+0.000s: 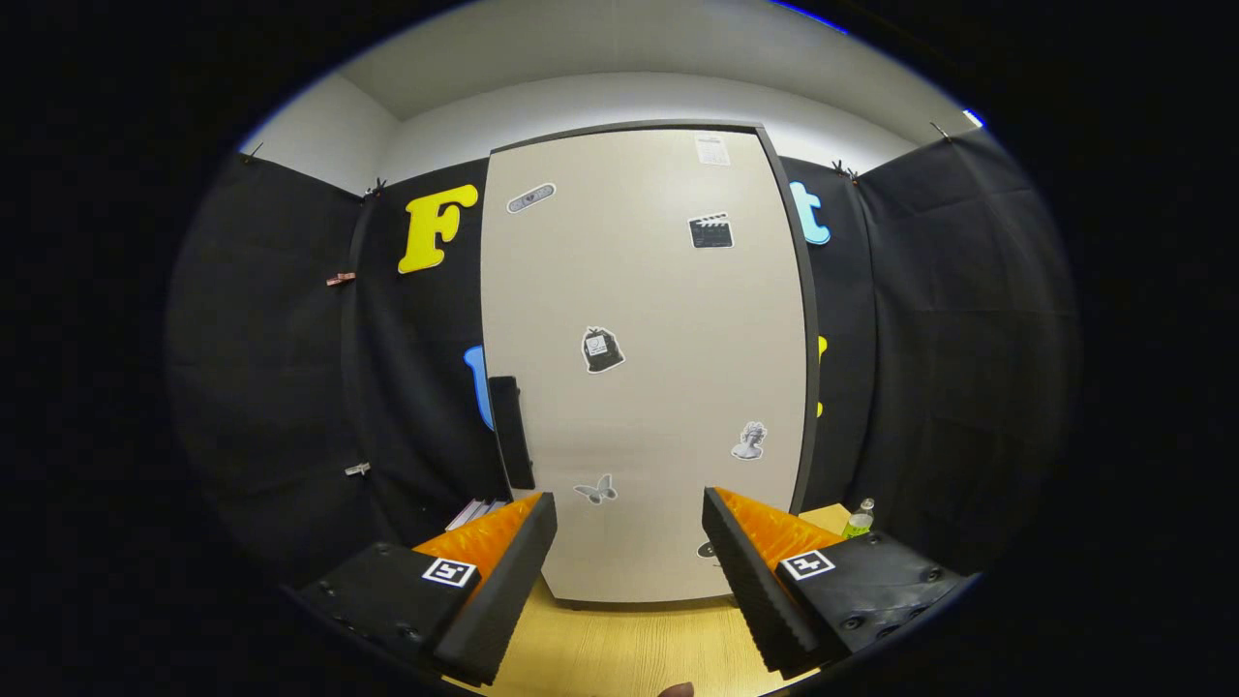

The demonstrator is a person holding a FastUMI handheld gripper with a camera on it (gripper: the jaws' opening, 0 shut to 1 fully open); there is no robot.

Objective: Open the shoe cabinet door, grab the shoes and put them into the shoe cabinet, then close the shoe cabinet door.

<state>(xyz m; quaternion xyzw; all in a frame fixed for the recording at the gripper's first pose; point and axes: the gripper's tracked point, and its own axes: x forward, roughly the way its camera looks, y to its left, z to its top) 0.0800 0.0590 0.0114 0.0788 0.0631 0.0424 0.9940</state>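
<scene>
Apparently task at very start or very end: shoe cabinet door [644,368] shut, straight ahead of hand-held gripper [629,542], its dark handle [511,432] just beyond left finger. Fingers wide apart, holding nothing. Shoes not seen; cannot tell if inside. Tabletop [619,649] beneath fingers.

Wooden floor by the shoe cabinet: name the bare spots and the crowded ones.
The wooden floor is bare between the open gripper and the shut cabinet door. A green bottle crowds the cabinet's right; flat items lie left, below the door handle.
</scene>
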